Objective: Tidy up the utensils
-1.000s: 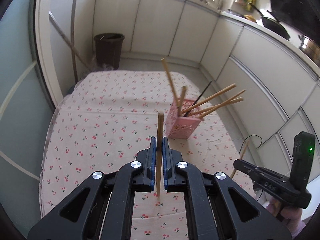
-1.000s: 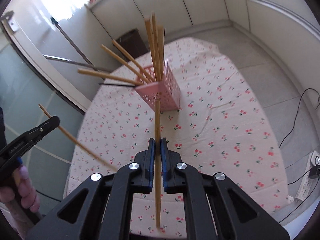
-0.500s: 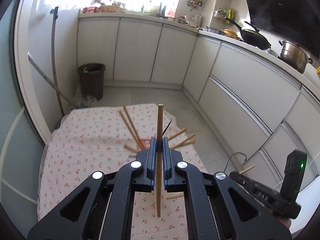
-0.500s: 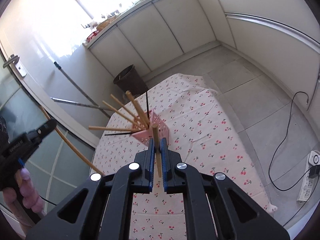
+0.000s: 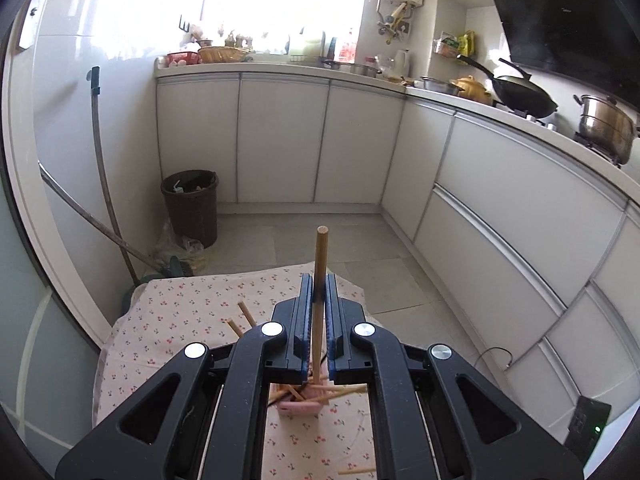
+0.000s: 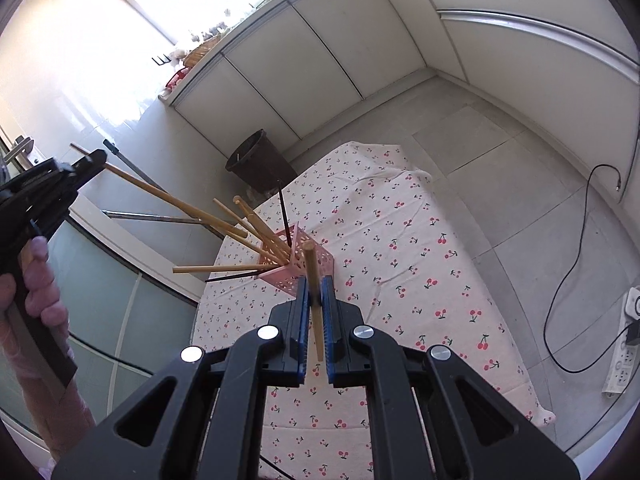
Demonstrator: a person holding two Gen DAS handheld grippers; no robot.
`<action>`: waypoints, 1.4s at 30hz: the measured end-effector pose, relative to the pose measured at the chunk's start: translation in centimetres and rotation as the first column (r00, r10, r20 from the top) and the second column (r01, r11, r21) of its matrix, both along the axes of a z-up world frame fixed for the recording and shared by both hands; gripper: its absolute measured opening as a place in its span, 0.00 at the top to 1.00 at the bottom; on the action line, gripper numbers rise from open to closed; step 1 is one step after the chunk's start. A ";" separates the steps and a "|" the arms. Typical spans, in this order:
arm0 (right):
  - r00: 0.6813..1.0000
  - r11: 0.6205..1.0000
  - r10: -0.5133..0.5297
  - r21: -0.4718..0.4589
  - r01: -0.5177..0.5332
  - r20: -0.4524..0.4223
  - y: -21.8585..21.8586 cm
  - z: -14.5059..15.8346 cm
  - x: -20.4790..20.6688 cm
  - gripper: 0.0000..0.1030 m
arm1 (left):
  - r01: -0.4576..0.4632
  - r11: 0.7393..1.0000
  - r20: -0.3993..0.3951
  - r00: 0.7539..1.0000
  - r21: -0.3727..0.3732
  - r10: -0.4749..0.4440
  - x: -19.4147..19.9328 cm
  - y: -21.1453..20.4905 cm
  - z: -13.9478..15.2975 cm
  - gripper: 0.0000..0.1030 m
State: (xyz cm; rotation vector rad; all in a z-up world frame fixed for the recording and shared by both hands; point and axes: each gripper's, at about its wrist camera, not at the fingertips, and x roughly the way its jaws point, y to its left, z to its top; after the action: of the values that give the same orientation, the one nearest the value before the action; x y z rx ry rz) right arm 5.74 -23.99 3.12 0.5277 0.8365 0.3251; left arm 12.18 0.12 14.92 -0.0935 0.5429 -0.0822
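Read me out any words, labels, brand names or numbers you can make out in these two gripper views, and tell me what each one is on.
No text can be read in either view.
Yellow packets on the wall shelf: print too small and blurred to read.
Bottles on the windowsill: labels washed out by the backlight.
Left gripper body, seen from the right wrist: faint lettering, too blurred to read.

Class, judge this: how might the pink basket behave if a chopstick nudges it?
The pink basket looks thin plastic, so probably light and apt to slide on the tablecloth. Its chopsticks splay far to one side, so it may tip that way.
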 end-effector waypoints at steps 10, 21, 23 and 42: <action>1.000 1.000 0.017 0.004 -0.017 0.021 0.7 0.5 0.1 0.94 | -0.090 0.995 -0.033 0.995 -0.035 0.089 0.8 2.8 -3.0 0.68; 0.976 1.000 0.012 0.015 -0.016 0.217 3.5 8.2 -0.6 0.94 | -0.180 0.964 -0.001 0.983 -0.196 0.184 -6.3 9.4 -4.0 0.59; 0.964 1.000 0.012 -0.011 -0.010 0.265 4.6 10.4 0.1 0.94 | -0.191 0.961 -0.025 0.981 -0.198 0.190 -6.0 10.2 -4.5 0.59; 0.952 0.991 0.003 -0.131 0.039 0.306 10.3 10.0 8.8 0.53 | -0.234 0.934 -0.113 0.971 -0.269 0.211 -5.2 13.8 -6.4 0.57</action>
State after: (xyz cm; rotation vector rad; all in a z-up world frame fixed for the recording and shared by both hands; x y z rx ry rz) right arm 14.51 -13.69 13.12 0.3462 0.5474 0.3215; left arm 7.01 13.94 8.54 -0.4374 0.5975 0.0670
